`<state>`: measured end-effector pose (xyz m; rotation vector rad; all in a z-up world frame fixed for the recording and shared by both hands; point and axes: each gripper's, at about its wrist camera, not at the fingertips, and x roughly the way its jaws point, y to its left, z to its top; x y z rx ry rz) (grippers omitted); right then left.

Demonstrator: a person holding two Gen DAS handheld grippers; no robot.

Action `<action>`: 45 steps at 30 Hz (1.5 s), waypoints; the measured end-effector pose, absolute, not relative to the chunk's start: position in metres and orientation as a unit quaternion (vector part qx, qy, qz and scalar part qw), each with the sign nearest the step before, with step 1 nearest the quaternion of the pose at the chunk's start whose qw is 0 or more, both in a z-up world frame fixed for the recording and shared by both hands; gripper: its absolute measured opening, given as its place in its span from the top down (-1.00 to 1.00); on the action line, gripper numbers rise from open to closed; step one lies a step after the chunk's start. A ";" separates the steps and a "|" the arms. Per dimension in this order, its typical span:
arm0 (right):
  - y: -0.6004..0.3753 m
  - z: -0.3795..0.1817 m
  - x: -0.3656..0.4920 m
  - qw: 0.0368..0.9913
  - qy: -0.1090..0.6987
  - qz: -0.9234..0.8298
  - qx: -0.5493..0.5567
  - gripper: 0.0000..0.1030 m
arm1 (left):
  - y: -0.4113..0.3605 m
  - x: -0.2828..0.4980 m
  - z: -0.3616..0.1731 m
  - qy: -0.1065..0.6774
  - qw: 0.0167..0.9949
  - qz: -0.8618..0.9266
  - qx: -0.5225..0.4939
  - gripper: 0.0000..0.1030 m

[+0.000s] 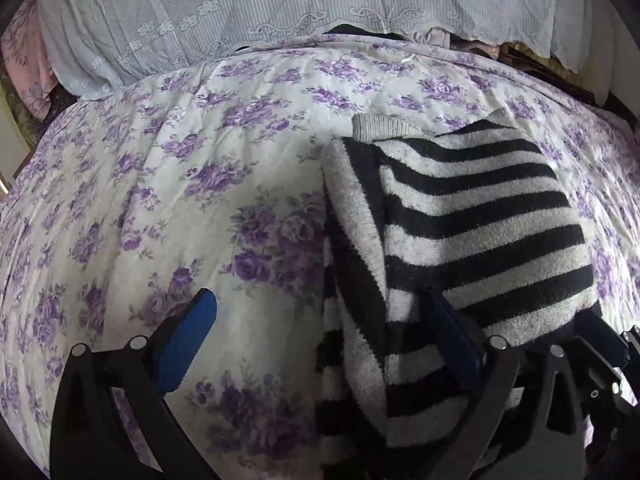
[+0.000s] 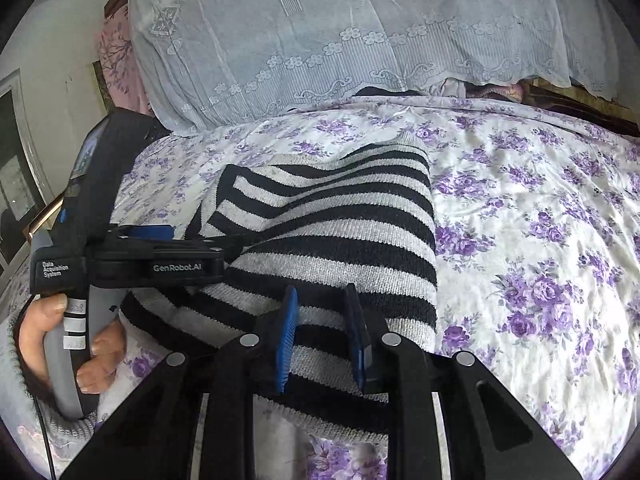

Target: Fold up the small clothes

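Two grippers in view. Right gripper (image 2: 322,338): blue pads close together, striped knit bunched between them at its near edge; whether they press it is not clear. Left gripper (image 1: 320,344): jaws wide apart, straddling the garment's left fold. One striped garment (image 2: 336,232), partly folded, on one floral bedsheet (image 2: 520,216). One lace cloth (image 2: 320,40) behind. Left hand (image 2: 64,340) grips its handle.

One striped sweater (image 2: 328,232), two tools (image 2: 323,340), one bedspread (image 2: 540,240)

sweater (image 2: 328,232) on bedsheet (image 2: 520,208) – curtain (image 2: 320,40) behind
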<state>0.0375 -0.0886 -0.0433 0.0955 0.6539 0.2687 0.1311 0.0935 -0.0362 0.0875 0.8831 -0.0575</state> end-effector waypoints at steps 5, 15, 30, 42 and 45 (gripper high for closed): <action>-0.092 -0.044 0.039 0.935 0.319 0.142 0.065 0.51 | 0.106 0.097 -0.005 0.385 0.923 -0.016 0.011 -0.92; -0.100 -0.028 0.033 0.940 0.295 0.146 0.095 0.36 | 0.099 0.103 -0.045 0.454 0.889 -0.059 -0.005 -0.92; -0.116 -0.037 0.173 0.914 0.381 0.131 0.051 0.36 | 0.096 0.114 -0.043 0.453 0.890 -0.054 -0.004 -0.92; -0.133 -0.023 0.146 0.926 0.325 0.169 0.090 0.30 | 0.106 0.106 -0.026 0.417 0.905 -0.079 -0.039 -0.92; -0.125 -0.001 0.131 0.934 0.296 0.187 0.068 -0.05 | 0.099 0.114 -0.039 0.449 0.890 -0.072 -0.021 -0.92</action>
